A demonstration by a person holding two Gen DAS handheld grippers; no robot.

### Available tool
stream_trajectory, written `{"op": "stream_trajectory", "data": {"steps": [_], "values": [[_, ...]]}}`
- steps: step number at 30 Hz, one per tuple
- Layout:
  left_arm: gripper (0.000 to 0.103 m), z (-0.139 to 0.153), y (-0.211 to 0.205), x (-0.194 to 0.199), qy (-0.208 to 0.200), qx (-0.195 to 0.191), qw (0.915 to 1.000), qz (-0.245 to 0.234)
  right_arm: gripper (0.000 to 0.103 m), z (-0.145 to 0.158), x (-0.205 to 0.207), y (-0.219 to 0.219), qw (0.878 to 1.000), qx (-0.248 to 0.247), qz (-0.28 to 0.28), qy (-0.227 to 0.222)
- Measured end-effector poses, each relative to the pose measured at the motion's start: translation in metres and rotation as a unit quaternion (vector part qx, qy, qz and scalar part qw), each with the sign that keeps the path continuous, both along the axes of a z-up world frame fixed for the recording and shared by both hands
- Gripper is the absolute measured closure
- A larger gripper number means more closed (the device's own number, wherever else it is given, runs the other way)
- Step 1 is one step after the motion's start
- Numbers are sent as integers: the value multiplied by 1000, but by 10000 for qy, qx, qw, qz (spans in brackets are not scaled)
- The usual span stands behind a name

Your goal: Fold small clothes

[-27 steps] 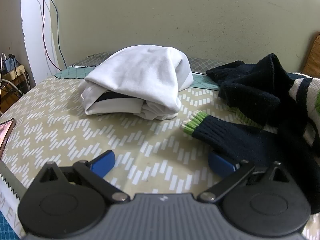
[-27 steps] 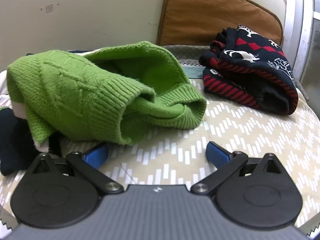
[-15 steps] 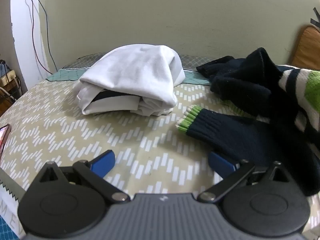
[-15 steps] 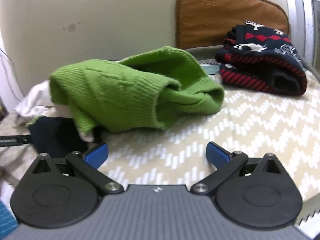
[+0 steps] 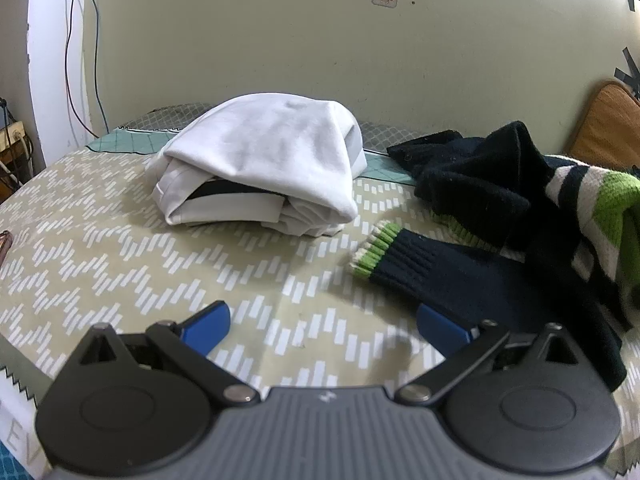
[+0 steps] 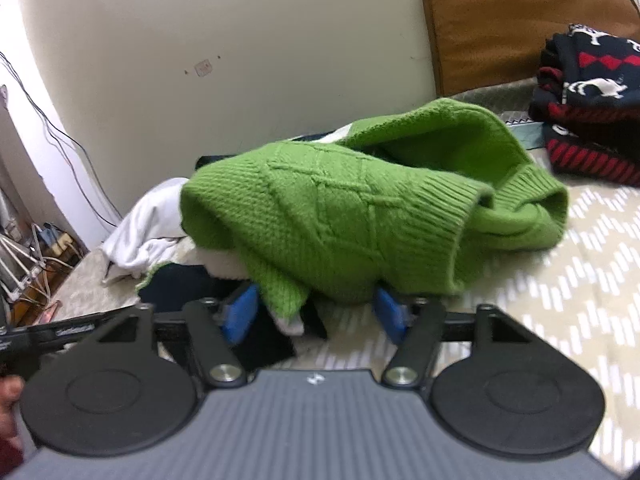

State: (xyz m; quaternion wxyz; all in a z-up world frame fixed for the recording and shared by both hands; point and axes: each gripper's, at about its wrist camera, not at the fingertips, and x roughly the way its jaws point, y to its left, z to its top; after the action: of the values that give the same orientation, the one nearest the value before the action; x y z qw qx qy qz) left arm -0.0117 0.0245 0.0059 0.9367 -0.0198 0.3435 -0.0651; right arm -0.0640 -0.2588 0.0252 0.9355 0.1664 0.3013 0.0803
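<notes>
A green cable-knit sweater with navy and white parts lies crumpled on the patterned bed cover. My right gripper has its jaws partly closed around the sweater's lower edge. The hem drapes over the blue pads, and bed cover still shows between them. In the left wrist view, the sweater's navy sleeve with its green cuff lies flat. It reaches the right pad of my left gripper, which is wide open over bare cover with nothing between its fingers.
A folded white garment sits at the back left of the bed. A folded navy-and-red patterned sweater lies at the right, below a brown cushion. The wall runs close behind. Cables and a power strip hang off the left edge.
My right gripper swung left and closer to the green sweater, and its jaws narrowed around the hem. The left gripper drifted slightly and stayed open.
</notes>
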Motion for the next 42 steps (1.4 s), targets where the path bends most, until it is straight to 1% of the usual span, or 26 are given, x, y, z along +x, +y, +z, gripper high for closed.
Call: {"op": "stream_trajectory", "data": {"steps": [1,2,6,8,10,12,13,15,16,18,19,20,21,22,23,24,25,26,27,28,29,31,33,37,40,42], "values": [[0,0,1,0,0,-8,10000,-5,93,-3,-2,-7,9997,185,145,5],[0,0,1,1,-3,-19,10000,-5,93,-2,-5,-9,9995,288,147,-49],[1,2,5,1,-9,-156,9999,-57,93,13,-39,-21,9983,-304,-163,-465],[1,8,4,0,-49,-190,9995,-265,93,22,-58,-32,9968,-544,-333,-478],[2,26,-4,-1,-326,-136,9977,-572,93,26,-72,-43,9946,-833,-499,-369],[2,50,-21,0,-713,48,9934,-899,93,21,-84,-49,9946,-860,-533,-208],[2,64,-37,3,-938,261,9893,-1087,93,17,-91,-54,9954,-790,-522,-161],[2,76,-64,9,-1172,637,9815,-1373,92,11,-96,-56,9972,-580,-457,-99],[2,78,-83,15,-1254,902,9753,-1580,90,9,-99,-55,9973,-522,-503,-116],[5,71,-111,23,-1347,1325,9640,-1872,74,11,-108,-57,9967,-390,-657,-264],[8,65,-128,26,-1347,1585,9571,-2017,58,11,-112,-60,9961,-314,-739,-368],[12,59,-139,31,-1305,1787,9523,-2102,49,12,-116,-68,9953,-236,-802,-488],[23,53,-151,39,-1256,1974,9486,-2131,46,13,-118,-72,9941,-151,-907,-566],[39,48,-163,51,-1177,2129,9469,-2102,43,13,-116,-79,9933,-29,-985,-601],[48,46,-169,60,-1060,2143,9491,-2053,40,13,-112,-87,9927,137,-1024,-621],[64,45,-168,68,-916,2062,9538,-1986,37,12,-109,-94,9915,350,-1082,-631],[90,45,-167,80,-717,1893,9618,-1846,30,11,-104,-99,9898,590,-1140,-619],[97,46,-164,90,-560,1730,9685,-1701,24,9,-96,-104,9873,864,-1193,-587],[97,51,-159,97,-465,1483,9758,-1538,22,7,-89,-108,9854,1070,-1198,-560],[97,59,-142,96,-511,1224,9806,-1443,22,6,-81,-109,9840,1229,-1181,-515],[97,69,-130,93,-645,1004,9833,-1376,22,4,-71,-109,9836,1304,-1160,-456],[97,96,-107,78,-1047,673,9839,-1281,22,3,-55,-104,9853,1268,-1064,-410],[97,125,-81,56,-1433,413,9821,-1152,22,2,-43,-97,9876,1176,-956,-402],[97,184,-16,-12,-2277,-10,9686,-997,22,0,-34,-95,9886,1250,-691,-483],[97,211,26,-69,-2770,189,9579,-734,22,0,-36,-96,9896,1252,-489,-513],[97,210,46,-90,-2741,327,9594,-578,22,1,-38,-93,9907,1202,-357,-531]]}}
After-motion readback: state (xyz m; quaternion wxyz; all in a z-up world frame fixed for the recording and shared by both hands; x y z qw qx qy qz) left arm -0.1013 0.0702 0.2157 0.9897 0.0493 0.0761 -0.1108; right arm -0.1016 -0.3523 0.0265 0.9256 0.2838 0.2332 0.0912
